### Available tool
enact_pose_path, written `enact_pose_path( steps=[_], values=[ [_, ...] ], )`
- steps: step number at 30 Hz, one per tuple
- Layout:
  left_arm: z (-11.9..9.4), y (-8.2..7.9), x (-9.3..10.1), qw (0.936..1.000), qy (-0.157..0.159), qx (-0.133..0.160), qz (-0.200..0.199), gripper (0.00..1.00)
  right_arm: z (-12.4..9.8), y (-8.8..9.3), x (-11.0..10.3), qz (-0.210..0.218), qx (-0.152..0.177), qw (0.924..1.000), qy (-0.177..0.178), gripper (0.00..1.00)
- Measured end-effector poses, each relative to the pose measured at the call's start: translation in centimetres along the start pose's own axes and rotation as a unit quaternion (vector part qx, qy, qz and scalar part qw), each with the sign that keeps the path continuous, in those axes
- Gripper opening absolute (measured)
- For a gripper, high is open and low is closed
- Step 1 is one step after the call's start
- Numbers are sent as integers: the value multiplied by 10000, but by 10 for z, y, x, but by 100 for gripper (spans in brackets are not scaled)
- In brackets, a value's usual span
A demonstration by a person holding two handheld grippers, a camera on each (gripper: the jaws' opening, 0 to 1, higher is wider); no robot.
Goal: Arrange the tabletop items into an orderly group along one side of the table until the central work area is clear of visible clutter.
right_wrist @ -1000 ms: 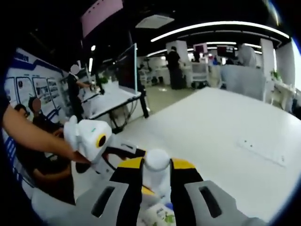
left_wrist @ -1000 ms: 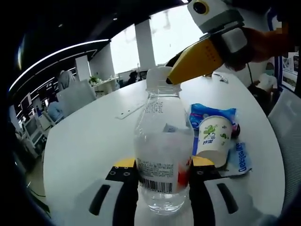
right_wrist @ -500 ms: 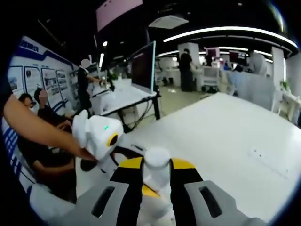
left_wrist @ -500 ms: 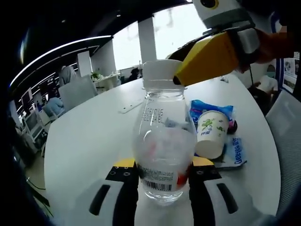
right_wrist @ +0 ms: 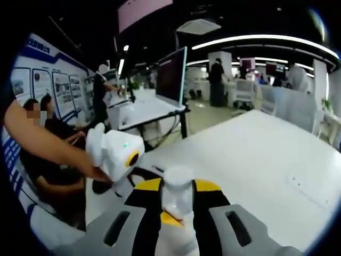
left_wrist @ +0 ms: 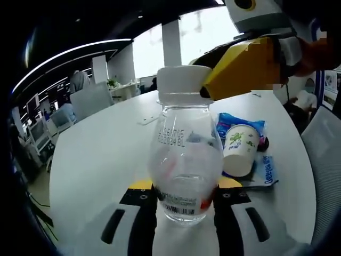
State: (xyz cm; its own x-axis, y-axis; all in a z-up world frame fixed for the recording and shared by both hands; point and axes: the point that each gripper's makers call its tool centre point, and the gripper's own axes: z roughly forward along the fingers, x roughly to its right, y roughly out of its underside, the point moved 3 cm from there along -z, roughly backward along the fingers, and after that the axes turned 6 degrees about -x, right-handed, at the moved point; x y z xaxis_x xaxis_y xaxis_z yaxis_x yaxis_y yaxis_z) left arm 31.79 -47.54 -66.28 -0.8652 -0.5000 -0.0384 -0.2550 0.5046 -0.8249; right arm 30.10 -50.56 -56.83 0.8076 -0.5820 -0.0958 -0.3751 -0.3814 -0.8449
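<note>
In the left gripper view, your left gripper (left_wrist: 182, 193) was clamped low on the clear plastic bottle (left_wrist: 184, 160) at frame centre; it looked nearly empty, light and slippery. The printed paper cup (left_wrist: 240, 156) sat centre right, contents hidden.

In the right gripper view, your right gripper (right_wrist: 178, 188) pinched the bottle's white cap (right_wrist: 178, 177) at bottom centre.

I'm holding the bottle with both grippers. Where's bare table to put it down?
Bare table spreads left of the bottle, out to the far rim. Right of it is crowded: the paper cup sits on blue packets, near the edge.
</note>
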Motion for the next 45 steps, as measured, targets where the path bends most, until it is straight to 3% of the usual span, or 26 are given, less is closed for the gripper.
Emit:
enact_pose_path(
  steps=[12, 22, 45],
  values=[
    [-2, 3, -1, 9999, 1, 1, -105, 40, 4, -3, -2, 13, 21, 10000, -47, 19],
    [-1, 4, -2, 9999, -27, -70, -153, 41, -6, -6, 5, 87, 161, 9998, 32, 26],
    [-17, 16, -7, 9990, -236, -367, -99, 44, -27, 3, 15, 215, 211, 9992, 250, 26]
  ],
)
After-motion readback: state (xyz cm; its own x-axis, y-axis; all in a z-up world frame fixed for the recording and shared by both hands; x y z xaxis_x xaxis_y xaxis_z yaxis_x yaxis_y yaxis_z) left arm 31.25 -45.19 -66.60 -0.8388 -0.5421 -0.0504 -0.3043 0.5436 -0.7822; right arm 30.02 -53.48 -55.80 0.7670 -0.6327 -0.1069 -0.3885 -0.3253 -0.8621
